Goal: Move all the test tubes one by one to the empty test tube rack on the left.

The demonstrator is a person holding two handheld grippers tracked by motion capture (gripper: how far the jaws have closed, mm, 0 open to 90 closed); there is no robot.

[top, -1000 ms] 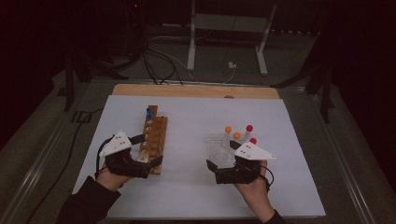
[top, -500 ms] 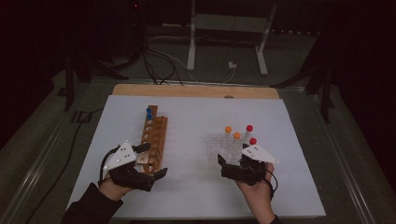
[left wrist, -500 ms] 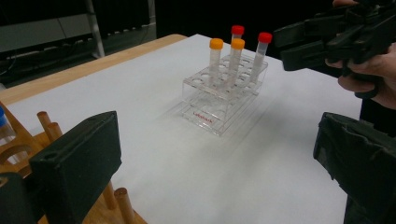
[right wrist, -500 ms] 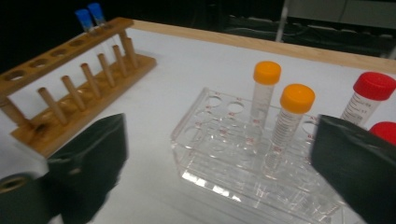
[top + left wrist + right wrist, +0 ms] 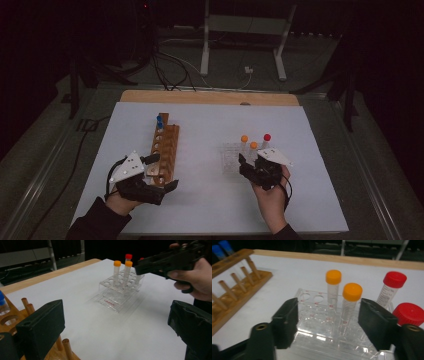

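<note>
Since the earlier frame the left gripper [image 5: 161, 172] had swung from lying alongside the wooden rack [image 5: 165, 150] to angling across its near end; the rack itself hadn't shifted. The right gripper [image 5: 248, 164] had eased a little toward the person and down at the near edge of the clear rack [image 5: 231, 159]. Its fingers [image 5: 287, 321] had just been closing from wide to about half-open. The near orange-capped tube [image 5: 350, 304] stood between them in the right gripper view, pads not touching it, so nothing was gripped.

Left fingers [image 5: 41, 331] were wide apart, one against the wooden rack's near corner, nothing held.

Wooden rack: long, brown, a top board with round holes on dowel posts, smooth finish. Blue-capped tubes [image 5: 159, 121] sat at its far end.

Clear rack: transparent acrylic, stacked plates with a grid of round holes, small red lettering on the front edge. It stood on the white sheet [image 5: 200, 200] on the table's right half, well apart from the wooden rack. In it: two orange-capped tubes and two red-capped tubes [image 5: 391, 290], all upright, clear plastic cylinders with printed graduations and ribbed screw caps.

Fingers were black, blocky, matte pads.
</note>
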